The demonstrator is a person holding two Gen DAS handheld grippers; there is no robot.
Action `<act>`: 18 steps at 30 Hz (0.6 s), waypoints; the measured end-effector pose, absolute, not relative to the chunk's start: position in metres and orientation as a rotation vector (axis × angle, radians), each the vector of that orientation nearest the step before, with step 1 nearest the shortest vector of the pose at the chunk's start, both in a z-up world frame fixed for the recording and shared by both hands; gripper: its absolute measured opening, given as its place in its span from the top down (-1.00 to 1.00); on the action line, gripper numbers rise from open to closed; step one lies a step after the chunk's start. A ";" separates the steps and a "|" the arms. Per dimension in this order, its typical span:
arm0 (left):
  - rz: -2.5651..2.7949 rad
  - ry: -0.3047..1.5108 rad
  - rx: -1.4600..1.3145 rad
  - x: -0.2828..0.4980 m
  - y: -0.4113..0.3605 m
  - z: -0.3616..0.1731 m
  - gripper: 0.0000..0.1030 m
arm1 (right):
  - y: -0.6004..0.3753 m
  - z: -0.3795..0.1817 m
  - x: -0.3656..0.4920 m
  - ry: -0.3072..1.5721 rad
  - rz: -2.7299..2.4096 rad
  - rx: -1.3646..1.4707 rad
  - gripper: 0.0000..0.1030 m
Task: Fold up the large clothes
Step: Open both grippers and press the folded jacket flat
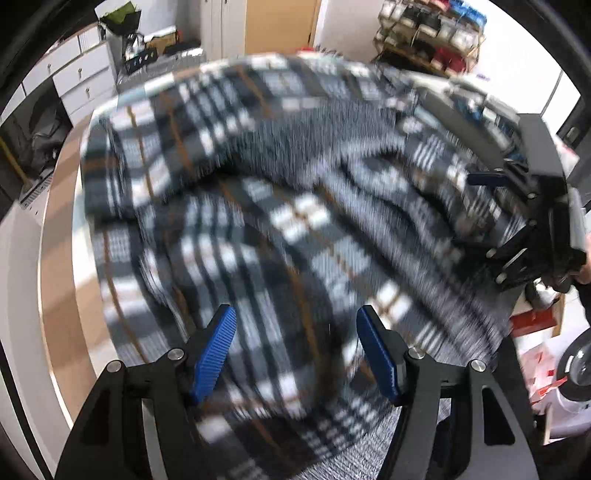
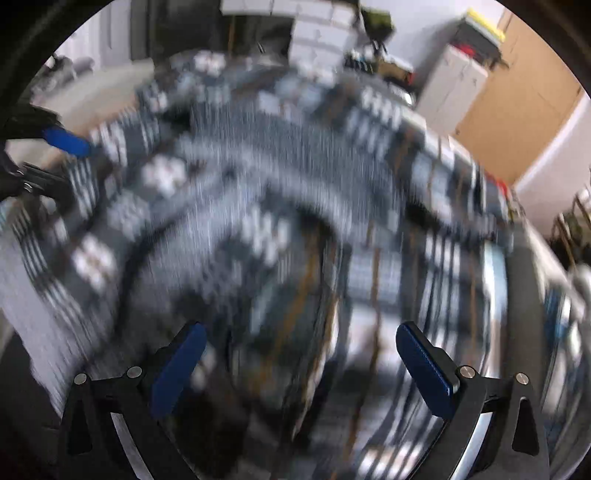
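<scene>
A large plaid garment, in dark grey, white and tan checks, lies rumpled across the table with deep folds. It is motion-blurred in both views and fills most of the right wrist view. My left gripper hovers over its near part, blue pads apart and nothing pinched between them. My right gripper also stands open above the cloth. It shows at the right edge of the left wrist view, over the garment's right side. One blue finger of the left gripper shows at the left edge of the right wrist view.
The wooden table edge curves along the left of the garment. White drawers and a cluttered counter stand behind it. A shelf of boxes is at the back right, and red and white packages lie at the right.
</scene>
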State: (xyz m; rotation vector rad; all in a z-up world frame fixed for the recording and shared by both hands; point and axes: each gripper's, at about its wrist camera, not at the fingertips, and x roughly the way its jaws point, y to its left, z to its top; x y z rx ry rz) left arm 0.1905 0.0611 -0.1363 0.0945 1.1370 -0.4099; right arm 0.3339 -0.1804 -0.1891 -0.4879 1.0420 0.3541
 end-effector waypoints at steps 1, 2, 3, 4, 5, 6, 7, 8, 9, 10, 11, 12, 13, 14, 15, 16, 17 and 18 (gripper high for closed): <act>-0.391 1.152 0.080 0.188 0.060 -0.141 -0.22 | -0.190 -0.193 0.327 1.060 0.327 -0.426 -1.00; -0.363 1.151 0.062 0.184 0.060 -0.146 -0.22 | -0.199 -0.192 0.322 1.072 0.315 -0.364 -1.00; -0.347 1.129 0.048 0.182 0.060 -0.143 -0.22 | -0.209 -0.193 0.318 1.113 0.297 -0.286 -1.00; -0.345 1.129 0.030 0.177 0.057 -0.144 -0.22 | -0.216 -0.195 0.314 1.141 0.288 -0.235 -1.00; -0.355 1.159 0.027 0.173 0.052 -0.148 -0.22 | -0.222 -0.193 0.305 1.110 0.283 -0.212 -1.00; -0.333 1.157 0.064 0.168 0.047 -0.149 -0.22 | -0.225 -0.193 0.296 1.098 0.278 -0.207 -1.00; -0.311 1.145 0.111 0.165 0.040 -0.150 -0.22 | -0.230 -0.198 0.292 1.107 0.278 -0.193 -1.00; -0.298 1.138 0.158 0.162 0.033 -0.153 -0.22 | -0.234 -0.198 0.281 1.085 0.282 -0.171 -1.00; -0.285 1.118 0.198 0.158 0.027 -0.155 -0.23 | -0.239 -0.198 0.270 1.054 0.291 -0.166 -1.00; -0.279 1.102 0.199 0.156 0.027 -0.156 -0.24 | -0.244 -0.198 0.263 1.029 0.298 -0.158 -1.00; -0.274 1.095 0.174 0.155 0.027 -0.158 -0.24 | -0.248 -0.198 0.259 1.025 0.298 -0.140 -1.00; -0.272 1.093 0.160 0.154 0.028 -0.158 -0.24 | -0.251 -0.197 0.256 1.021 0.292 -0.119 -1.00; -0.270 1.090 0.151 0.154 0.028 -0.159 -0.24 | -0.251 -0.195 0.252 1.021 0.284 -0.117 -1.00; -0.269 1.087 0.151 0.150 0.027 -0.160 -0.24 | -0.253 -0.194 0.253 1.022 0.276 -0.119 -1.00; -0.263 1.086 0.159 0.148 0.027 -0.161 -0.24 | -0.252 -0.194 0.251 1.020 0.262 -0.116 -1.00; -0.258 1.085 0.175 0.147 0.024 -0.161 -0.24 | -0.252 -0.194 0.250 1.018 0.255 -0.113 -1.00; -0.258 1.087 0.194 0.140 0.025 -0.160 -0.25 | -0.252 -0.194 0.249 1.015 0.250 -0.110 -1.00; -0.248 1.091 0.203 0.137 0.025 -0.158 -0.25 | -0.251 -0.193 0.245 1.017 0.245 -0.104 -1.00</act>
